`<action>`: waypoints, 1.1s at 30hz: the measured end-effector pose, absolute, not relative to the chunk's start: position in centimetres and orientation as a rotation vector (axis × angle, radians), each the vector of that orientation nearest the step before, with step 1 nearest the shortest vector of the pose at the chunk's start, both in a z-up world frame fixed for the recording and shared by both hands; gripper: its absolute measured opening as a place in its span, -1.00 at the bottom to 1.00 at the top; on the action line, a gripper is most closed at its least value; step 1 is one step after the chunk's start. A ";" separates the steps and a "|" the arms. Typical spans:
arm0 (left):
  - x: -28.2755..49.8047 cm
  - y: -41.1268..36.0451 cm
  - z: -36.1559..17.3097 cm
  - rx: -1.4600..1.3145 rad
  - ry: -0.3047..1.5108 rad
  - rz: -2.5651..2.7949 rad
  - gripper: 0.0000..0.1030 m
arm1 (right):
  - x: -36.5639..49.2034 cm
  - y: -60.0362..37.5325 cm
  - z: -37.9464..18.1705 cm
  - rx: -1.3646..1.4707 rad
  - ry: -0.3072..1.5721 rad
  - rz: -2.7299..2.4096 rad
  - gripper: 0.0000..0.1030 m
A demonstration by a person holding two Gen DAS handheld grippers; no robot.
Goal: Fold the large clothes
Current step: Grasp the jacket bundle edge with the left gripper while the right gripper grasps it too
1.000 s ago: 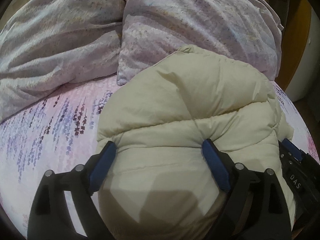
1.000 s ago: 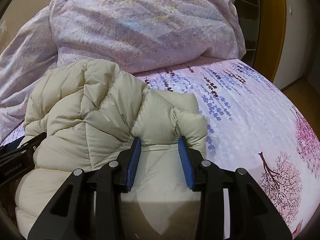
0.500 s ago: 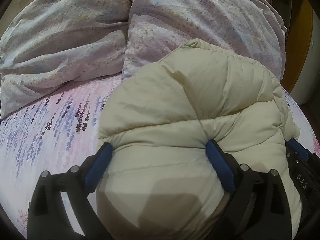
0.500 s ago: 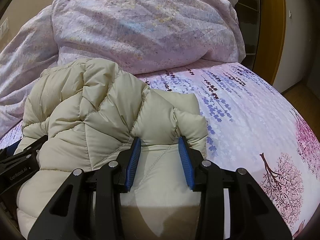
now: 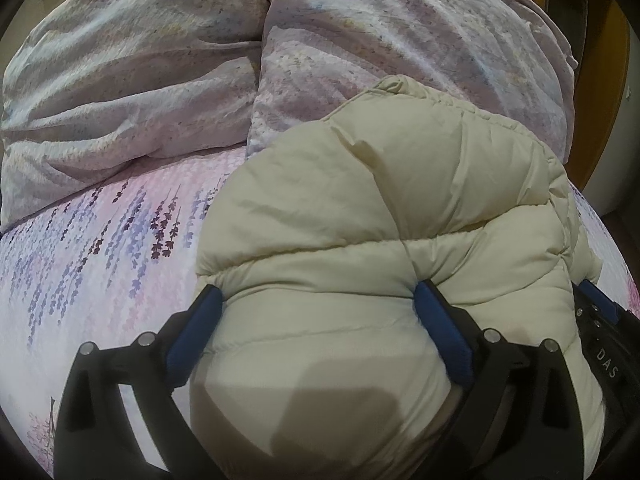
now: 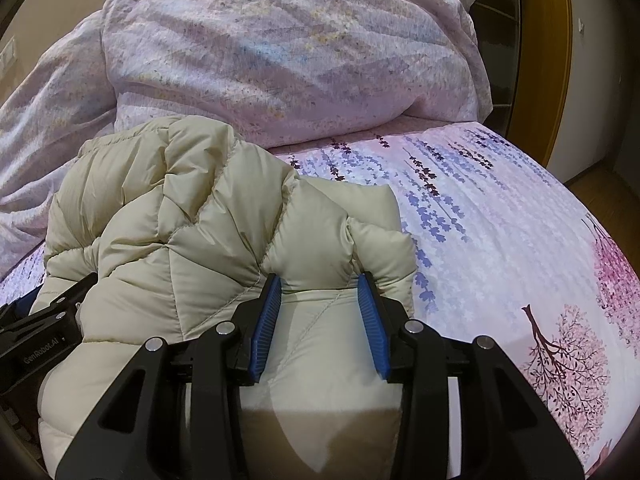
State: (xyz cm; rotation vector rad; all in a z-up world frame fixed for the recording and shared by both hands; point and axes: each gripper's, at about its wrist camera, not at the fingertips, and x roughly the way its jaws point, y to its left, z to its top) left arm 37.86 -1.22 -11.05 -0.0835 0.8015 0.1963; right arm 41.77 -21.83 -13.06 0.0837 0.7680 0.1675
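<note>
A cream quilted puffer jacket (image 5: 380, 184) lies bunched on a pink flowered bed sheet (image 5: 100, 248). My left gripper (image 5: 316, 288) stands very wide, with a thick fold of the jacket filling the gap. Both blue pads (image 5: 436, 320) dent the padding. In the right wrist view the jacket (image 6: 160, 216) fills the left half. My right gripper (image 6: 319, 280) is shut on a narrower fold near the jacket's right edge. Each gripper shows at the edge of the other's view: the right gripper (image 5: 600, 320) and the left gripper (image 6: 48, 320).
A crumpled pale lilac duvet (image 5: 140, 60) is heaped at the back of the bed, just behind the jacket. Open sheet (image 6: 500, 220) stretches to the right of the jacket. A wooden door frame (image 6: 540, 40) and floor (image 6: 600, 184) lie beyond the bed's right edge.
The left gripper's jaws have widened a little around the jacket fold. The view has shifted slightly, and the right gripper holds as before.
</note>
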 end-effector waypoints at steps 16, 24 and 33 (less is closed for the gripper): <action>37.9 -1.2 -11.0 -0.088 0.801 0.197 0.91 | 41.9 -21.9 -13.2 0.094 0.769 0.170 -0.16; 37.9 -1.2 -11.0 -0.089 0.801 0.197 0.92 | 41.9 -21.9 -13.3 0.096 0.768 0.170 -0.16; 37.9 -1.1 -11.0 -0.091 0.801 0.196 0.92 | 41.9 -22.0 -13.3 0.097 0.767 0.170 -0.15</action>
